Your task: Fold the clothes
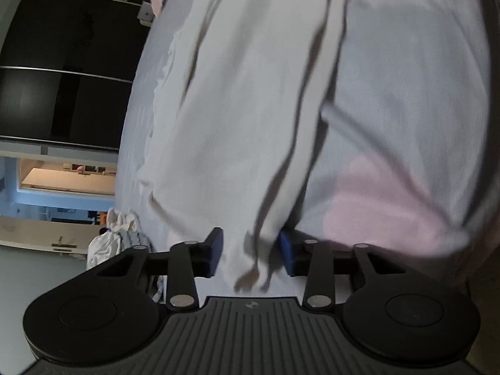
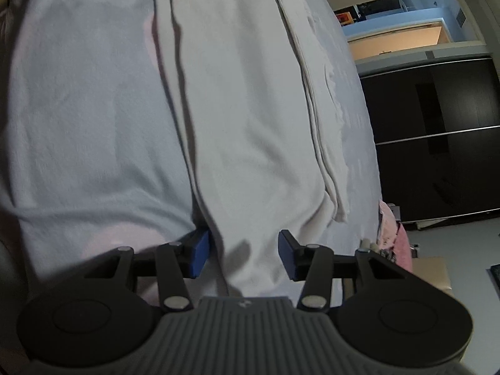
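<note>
**A:** Left wrist view: left gripper stands unclenched, a white garment edge between its blue pads, neither visibly pressing. Right gripper likewise, jaws apart around the same cloth.

**B:** The risk?

**A:** Pads could pinch the light sheet beneath too; farther ahead, creases may fold in crooked.

A pale cream garment lies stretched lengthwise along a light blue-grey bed, long folds and dark creases running down it; its near end bunches into a narrow, wrinkled strip; a seamed edge doubles over on one side; possibly trousers, though blur obscures it.
</note>
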### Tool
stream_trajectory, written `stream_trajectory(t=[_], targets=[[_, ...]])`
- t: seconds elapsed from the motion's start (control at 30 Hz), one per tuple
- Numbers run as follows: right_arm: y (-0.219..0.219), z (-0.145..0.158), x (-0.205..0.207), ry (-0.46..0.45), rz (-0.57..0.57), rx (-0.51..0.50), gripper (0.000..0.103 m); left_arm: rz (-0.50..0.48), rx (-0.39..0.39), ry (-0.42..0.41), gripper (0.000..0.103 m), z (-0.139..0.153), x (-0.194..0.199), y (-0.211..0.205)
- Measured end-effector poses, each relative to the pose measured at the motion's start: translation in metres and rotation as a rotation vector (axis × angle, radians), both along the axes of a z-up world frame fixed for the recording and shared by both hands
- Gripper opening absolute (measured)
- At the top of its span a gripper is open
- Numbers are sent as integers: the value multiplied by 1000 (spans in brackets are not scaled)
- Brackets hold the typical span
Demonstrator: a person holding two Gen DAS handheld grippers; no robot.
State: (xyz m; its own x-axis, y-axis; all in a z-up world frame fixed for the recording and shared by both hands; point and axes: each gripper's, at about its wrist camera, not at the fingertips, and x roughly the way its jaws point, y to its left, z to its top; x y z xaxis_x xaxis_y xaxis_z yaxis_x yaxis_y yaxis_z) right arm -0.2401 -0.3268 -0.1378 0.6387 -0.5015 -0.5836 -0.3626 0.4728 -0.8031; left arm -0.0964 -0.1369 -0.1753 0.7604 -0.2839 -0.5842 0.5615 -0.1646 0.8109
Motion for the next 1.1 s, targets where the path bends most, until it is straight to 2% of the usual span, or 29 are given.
stream_trajectory(t=[0.1, 0.13, 0.2, 0.23, 0.3, 0.33, 0.4, 0.57, 0.73, 0.93, 1.1], targets=[[2, -2, -2, 5, 3, -31, 49, 3, 24, -19, 31, -4, 5, 2], [2, -3, -2, 13, 5, -26, 42, 14, 20, -11, 29, -4, 6, 0], [4, -5, 0, 23, 10, -26, 29, 39, 12, 6, 13, -4, 8, -6], [5, -6, 1, 27, 11, -30, 18, 49, 10, 21, 10, -3, 8, -7], [6, -7, 3, 32, 14, -38, 12, 83, -24, 61, 3, 5, 10, -7], [5, -5, 4, 24, 7, -39, 5, 109, -61, 83, 3, 12, 12, -7], [1, 2, 6, -12, -24, -25, 5, 163, -135, 127, 3, 25, 17, -7], [-5, 36, 15, -135, -72, 13, 4, 246, -353, 165, 2, 78, 31, -8], [-17, 79, 19, -288, -132, 53, 4, 307, -520, 198, 2, 135, 54, -9], [-24, 124, 22, -404, -157, 47, 4, 322, -627, 224, 2, 188, 76, -22], [-46, 157, 51, -446, -162, 71, 4, 330, -655, 231, 2, 213, 122, -47]])
